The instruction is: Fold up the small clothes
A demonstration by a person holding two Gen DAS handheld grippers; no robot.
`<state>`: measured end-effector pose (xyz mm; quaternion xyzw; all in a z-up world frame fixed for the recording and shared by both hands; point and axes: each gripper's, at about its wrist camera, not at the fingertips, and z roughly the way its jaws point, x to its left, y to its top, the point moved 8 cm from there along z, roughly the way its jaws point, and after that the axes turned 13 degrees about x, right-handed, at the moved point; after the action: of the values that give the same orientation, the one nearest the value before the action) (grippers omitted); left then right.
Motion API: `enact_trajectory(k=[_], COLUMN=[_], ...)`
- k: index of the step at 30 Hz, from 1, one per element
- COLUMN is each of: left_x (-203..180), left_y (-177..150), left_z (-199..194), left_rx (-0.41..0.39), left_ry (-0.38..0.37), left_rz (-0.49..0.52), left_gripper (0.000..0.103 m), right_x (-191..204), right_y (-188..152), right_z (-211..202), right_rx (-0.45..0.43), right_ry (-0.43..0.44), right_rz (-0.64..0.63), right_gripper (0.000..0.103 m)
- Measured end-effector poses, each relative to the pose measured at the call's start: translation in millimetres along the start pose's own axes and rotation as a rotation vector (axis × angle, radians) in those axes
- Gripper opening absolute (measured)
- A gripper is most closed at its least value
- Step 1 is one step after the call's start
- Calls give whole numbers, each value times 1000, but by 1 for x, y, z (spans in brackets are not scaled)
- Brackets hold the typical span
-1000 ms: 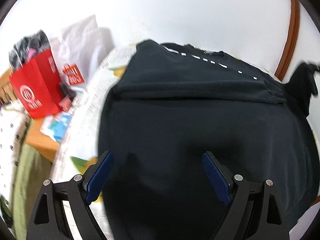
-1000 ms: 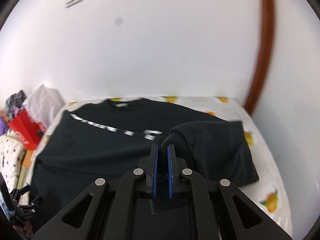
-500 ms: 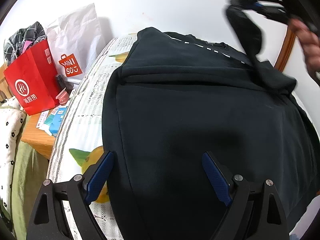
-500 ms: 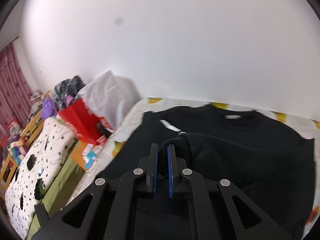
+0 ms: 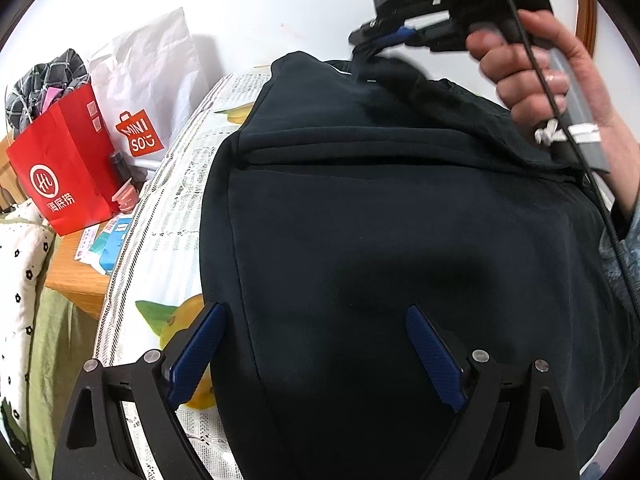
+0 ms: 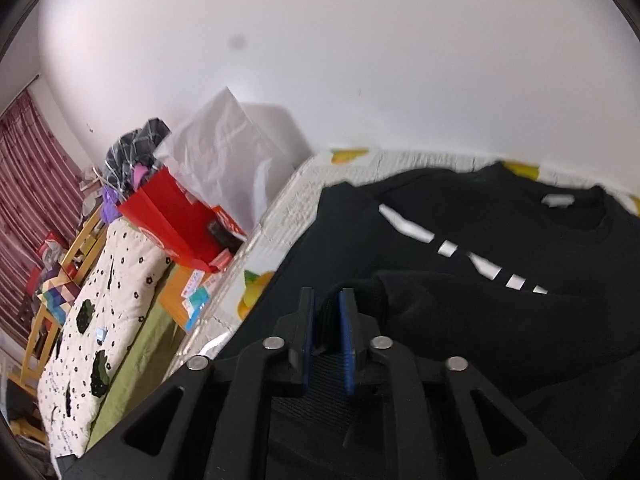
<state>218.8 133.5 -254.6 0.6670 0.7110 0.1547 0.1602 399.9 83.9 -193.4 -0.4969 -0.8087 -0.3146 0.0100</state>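
A black sweatshirt point(image 5: 380, 220) with white chest marks point(image 6: 448, 248) lies spread on a table covered with a fruit-print cloth point(image 5: 160, 216). My left gripper point(image 5: 316, 320) is open and empty, low over the sweatshirt's lower body near its left edge. My right gripper point(image 6: 328, 312) is shut on the ribbed cuff of the sweatshirt's sleeve point(image 6: 460, 312) and holds it above the chest, carried across toward the left side. In the left wrist view the right gripper point(image 5: 372, 40) shows at the top right with the sleeve point(image 5: 420, 80) hanging from it.
A red paper bag point(image 5: 60, 168) and a white Miniso bag point(image 5: 148, 92) stand left of the table against the wall. A wooden side table point(image 5: 80, 272) with small items and a spotted blanket point(image 6: 104, 292) lie further left. A wooden frame point(image 5: 588, 12) is at the right.
My right gripper has carried the sleeve from the right side up and across the sweatshirt toward the left. My left gripper has stayed open over the lower body.
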Motion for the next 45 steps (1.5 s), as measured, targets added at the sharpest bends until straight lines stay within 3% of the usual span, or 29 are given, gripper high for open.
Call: enact_trajectory(k=[1, 4, 11, 15, 19, 22, 29, 34, 41, 42, 45], left_x=[0, 1, -3, -9, -14, -17, -22, -30, -49, -52, -55], left_y=[0, 2, 31, 58, 78, 91, 110, 121, 140, 141, 147], left_z=[0, -2, -22, -24, -22, -20, -9, 10, 40, 45, 55], left_rx=[0, -3, -55, -82, -87, -89, -79, -52, -24, -19, -24], left_ry=[-2, -5, -32, 30, 54, 73, 103, 134, 182, 200, 231], left_rz=[-2, -12, -10, 16, 16, 19, 13, 52, 131, 148, 152], left_gripper=[91, 90, 90, 90, 90, 90, 86, 71, 70, 67, 28], right_x=[-2, -12, -88, -144, -187, -209, -243, -246, -260, -261, -263], right_y=[-3, -13, -77, -132, -185, -207, -209, -194, -189, -189, -190], right_z=[3, -6, -81, -124, -141, -139, -134, -132, -121, -120, -120], right_rx=[20, 28, -36, -43, -6, 19, -2, -57, -72, -73, -80], right_ry=[12, -13, -257, -399, -436, -450, -433, -436, -452, -455, -448], right_rz=[3, -10, -2, 49, 135, 160, 240, 210, 224, 219, 223], right_gripper=[22, 25, 26, 26, 25, 25, 20, 19, 17, 17, 16])
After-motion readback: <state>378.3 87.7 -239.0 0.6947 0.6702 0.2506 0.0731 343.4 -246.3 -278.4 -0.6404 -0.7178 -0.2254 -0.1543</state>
